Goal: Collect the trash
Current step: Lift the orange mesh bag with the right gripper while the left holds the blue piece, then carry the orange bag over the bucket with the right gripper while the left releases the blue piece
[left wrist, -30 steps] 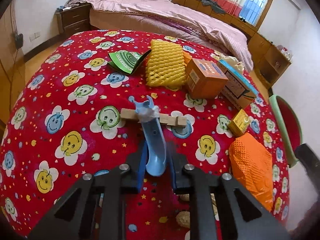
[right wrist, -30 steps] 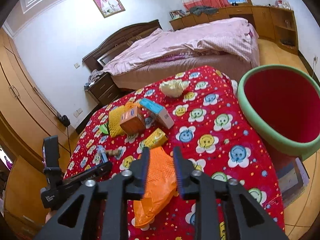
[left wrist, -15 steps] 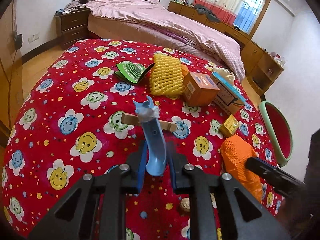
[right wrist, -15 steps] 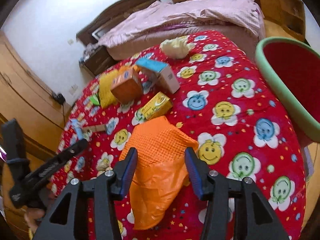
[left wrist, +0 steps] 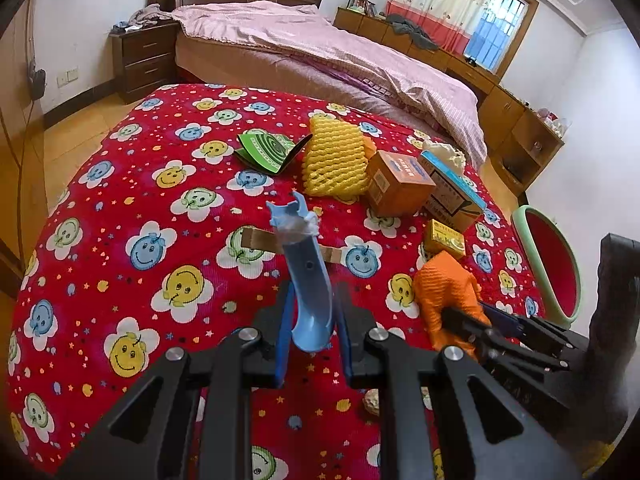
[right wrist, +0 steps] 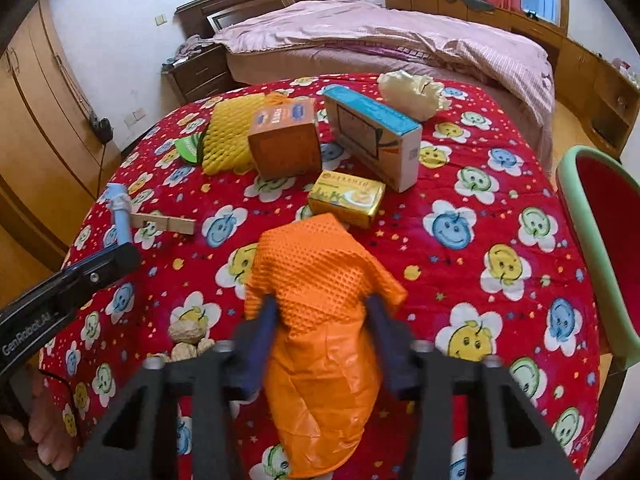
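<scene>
Left tool (left wrist: 310,330) pinches a blue scoop (left wrist: 306,276) above the table (left wrist: 120,208). Wood strip (right wrist: 168,223) lies beyond it. Centre: orange bag (right wrist: 320,320) on the table, right tool (right wrist: 322,330) spread wide around it, fingers (right wrist: 264,336) either side. Red bin (right wrist: 608,240) far right.

Left gripper (left wrist: 311,344): black frame, blue-padded fingers, closed tight on the lower end of a pale blue curved plastic strip (left wrist: 306,276), which sticks up and forward from between the pads. Held above the cloth, pointing toward the far side.

Right gripper (right wrist: 322,332): black frame, dark blue pads, jaws parted wide, straddling a crumpled orange mesh-textured plastic bag (right wrist: 320,320). Left pad touches the bag's side; right pad sits just beside it. Fingers somewhat motion-blurred.
</scene>
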`<state>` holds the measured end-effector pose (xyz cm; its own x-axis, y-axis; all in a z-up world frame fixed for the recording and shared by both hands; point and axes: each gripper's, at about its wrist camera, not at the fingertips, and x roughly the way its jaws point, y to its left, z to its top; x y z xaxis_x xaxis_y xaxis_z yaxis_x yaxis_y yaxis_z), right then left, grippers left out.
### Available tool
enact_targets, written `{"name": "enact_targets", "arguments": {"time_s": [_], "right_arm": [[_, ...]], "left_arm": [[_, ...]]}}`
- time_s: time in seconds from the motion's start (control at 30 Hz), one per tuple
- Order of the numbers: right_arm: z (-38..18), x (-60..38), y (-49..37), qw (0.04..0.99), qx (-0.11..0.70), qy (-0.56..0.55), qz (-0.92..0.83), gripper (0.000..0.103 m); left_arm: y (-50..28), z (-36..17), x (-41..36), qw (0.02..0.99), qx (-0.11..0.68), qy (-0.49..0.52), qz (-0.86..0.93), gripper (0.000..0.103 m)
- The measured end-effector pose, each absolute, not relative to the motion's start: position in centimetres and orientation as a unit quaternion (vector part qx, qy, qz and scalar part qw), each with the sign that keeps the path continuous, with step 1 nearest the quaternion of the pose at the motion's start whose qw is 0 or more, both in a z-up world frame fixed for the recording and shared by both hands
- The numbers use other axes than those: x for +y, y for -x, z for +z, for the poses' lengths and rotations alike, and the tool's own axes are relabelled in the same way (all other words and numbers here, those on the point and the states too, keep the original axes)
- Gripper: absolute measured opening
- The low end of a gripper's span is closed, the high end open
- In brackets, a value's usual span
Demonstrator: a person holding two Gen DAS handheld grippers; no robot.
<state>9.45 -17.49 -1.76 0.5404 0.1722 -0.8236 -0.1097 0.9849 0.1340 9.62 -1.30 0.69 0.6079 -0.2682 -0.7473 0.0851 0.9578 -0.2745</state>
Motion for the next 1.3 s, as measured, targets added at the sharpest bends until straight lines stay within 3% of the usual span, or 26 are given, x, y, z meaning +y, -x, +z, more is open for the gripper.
{"name": "enact_targets", "arguments": {"time_s": [0.07,0.17,0.73,1.3], "right_arm": [[-1.5,-17.9,-9.5,0.877,0.471,-0.045,0.088,0.021],[-0.4,-18.6,-8.9,0.884,0.452,-0.064,0.100,0.015],[7.0,-24.6,-5.5,0.906,0.378,-0.156,0.112,0.014],[6.9,-30.0,-3.7,0.909,0.364,-0.191,0.073,0.014]], "left_arm": [[-9.5,0.8,-1.4,0.891,0.431,0.106,-0.101,0.020],[-9.4,1.0,-1.4,0.890,0.429,0.108,-0.106,0.020],[-8.7,6.1,-4.1,0.896,0.394,0.105,-0.175,0.020],[-9.1,6.2,-10.2,0.864,0.413,0.101,-0.270,0.020]]}}
